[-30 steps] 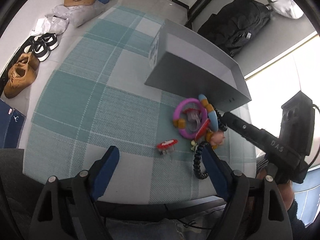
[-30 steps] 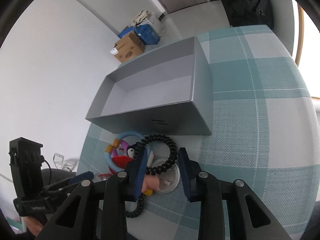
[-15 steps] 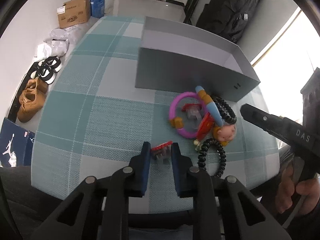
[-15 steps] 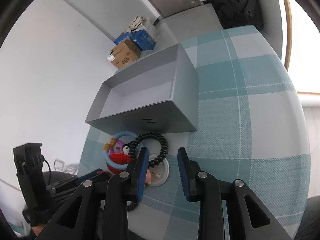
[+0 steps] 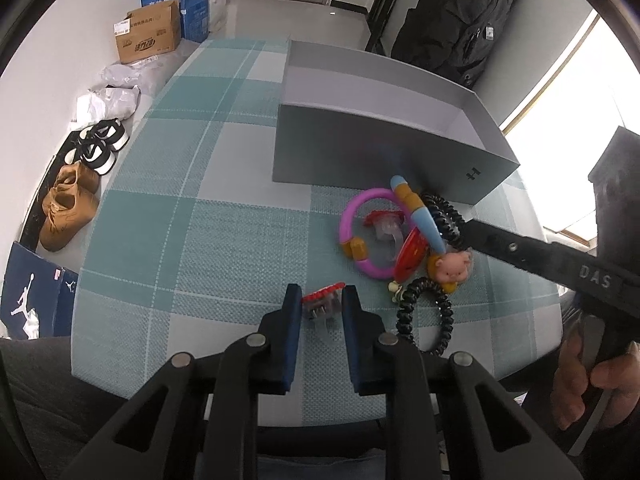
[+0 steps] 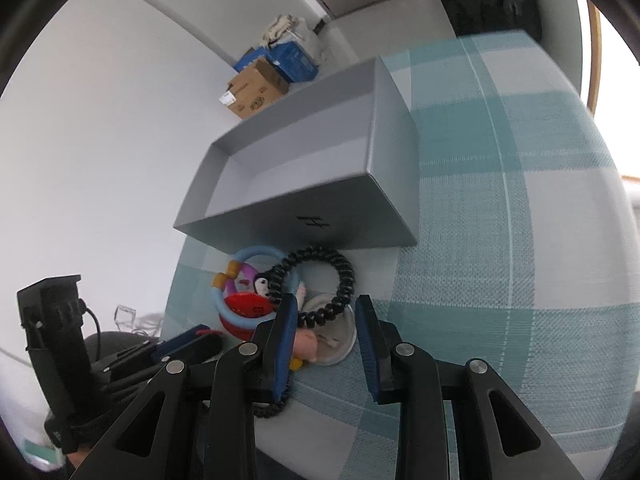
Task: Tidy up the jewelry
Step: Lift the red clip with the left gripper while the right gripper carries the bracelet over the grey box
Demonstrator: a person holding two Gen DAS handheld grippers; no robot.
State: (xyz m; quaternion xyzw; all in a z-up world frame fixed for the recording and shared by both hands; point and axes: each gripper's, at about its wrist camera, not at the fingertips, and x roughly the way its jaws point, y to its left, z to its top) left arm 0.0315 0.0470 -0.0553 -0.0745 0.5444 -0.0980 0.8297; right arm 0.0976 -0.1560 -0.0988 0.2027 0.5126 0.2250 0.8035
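My left gripper [image 5: 317, 304] is shut on a small red hair clip [image 5: 323, 301], near the table's front edge. Right of it lies a pile: a purple ring [image 5: 360, 236], a blue ring [image 5: 416, 216], a red piece [image 5: 412, 252], a pink pig charm [image 5: 452, 268] and black coil hair ties [image 5: 424, 312]. Behind stands an open grey box [image 5: 384, 160], empty inside. My right gripper [image 6: 326, 320] is partly open over a black coil hair tie [image 6: 320, 284] and a clear round piece [image 6: 332, 340], holding nothing. The grey box [image 6: 304, 184] is just beyond.
The table has a teal checked cloth [image 5: 192, 208]. Shoes [image 5: 68, 208], a cardboard box [image 5: 148, 38] and bags lie on the floor to the left. A black backpack [image 5: 452, 20] stands behind the box. My right gripper's body [image 5: 560, 268] reaches in from the right.
My left gripper went from wide open to shut on the red hair clip. My right gripper drew back a little from the pile and stays partly open.
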